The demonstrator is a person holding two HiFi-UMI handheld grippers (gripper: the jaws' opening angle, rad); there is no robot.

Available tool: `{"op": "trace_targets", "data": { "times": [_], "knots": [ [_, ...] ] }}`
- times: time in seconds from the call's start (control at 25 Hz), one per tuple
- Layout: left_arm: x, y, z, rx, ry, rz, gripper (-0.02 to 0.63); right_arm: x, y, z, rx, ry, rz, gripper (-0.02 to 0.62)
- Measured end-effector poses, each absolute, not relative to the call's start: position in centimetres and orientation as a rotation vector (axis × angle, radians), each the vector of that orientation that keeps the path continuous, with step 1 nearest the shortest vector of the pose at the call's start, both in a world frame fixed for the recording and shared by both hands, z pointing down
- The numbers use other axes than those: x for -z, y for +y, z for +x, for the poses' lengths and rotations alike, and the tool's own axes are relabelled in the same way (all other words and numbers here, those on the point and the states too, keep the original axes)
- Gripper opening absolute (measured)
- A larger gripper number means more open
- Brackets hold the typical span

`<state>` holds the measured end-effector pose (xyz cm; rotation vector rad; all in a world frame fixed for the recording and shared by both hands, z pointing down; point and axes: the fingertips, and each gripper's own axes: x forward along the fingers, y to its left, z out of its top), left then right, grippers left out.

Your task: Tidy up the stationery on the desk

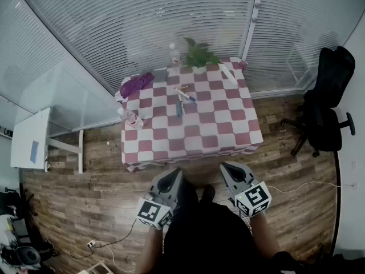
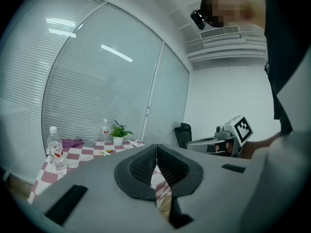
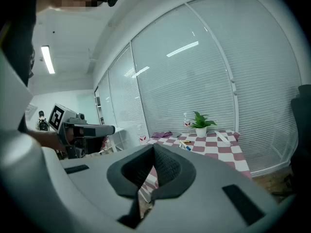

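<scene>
Empty and pressed together, the left gripper (image 1: 171, 177) and right gripper (image 1: 230, 171) are hanging at lower centre, while the pens (image 1: 182, 98) are lying at upper centre of the table (image 1: 228, 137), below the plant (image 1: 197, 55), so I judge closing in and spreading one claw is coming first.

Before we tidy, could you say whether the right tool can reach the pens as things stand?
Probably not yet: the right tool is shut, short of the table; the pens lie mid-table, with nothing between.
</scene>
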<state>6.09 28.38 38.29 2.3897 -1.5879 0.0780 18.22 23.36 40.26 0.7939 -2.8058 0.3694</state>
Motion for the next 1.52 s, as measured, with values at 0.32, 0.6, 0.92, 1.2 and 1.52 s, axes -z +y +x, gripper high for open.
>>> {"op": "trace_targets", "data": {
  "times": [0.32,0.6,0.92,1.2,1.52],
  "knots": [
    [-38.3,28.4,5.7,-0.039,-1.586,2.362,0.032,-39.7,23.1,18.9,-0.361,-2.809,0.817,0.020],
    [-38.7,27.4,5.0,-0.028,-1.564,2.344,0.034,-39.8,22.2,18.8,-0.443,-2.821,0.859,0.020],
    [-38.8,24.9,2.5,-0.040,-1.537,2.346,0.034,-40.2,19.3,16.1,-0.486,-2.799,0.879,0.021],
    [-37.9,21.4,-1.8,-0.020,-1.521,2.368,0.034,-39.7,15.5,11.2,-0.494,-2.774,0.889,0.021],
    [-37.3,17.4,-7.0,-0.013,-1.465,2.438,0.034,-39.5,10.9,5.5,-0.472,-2.744,0.936,0.021]
  ]
}}
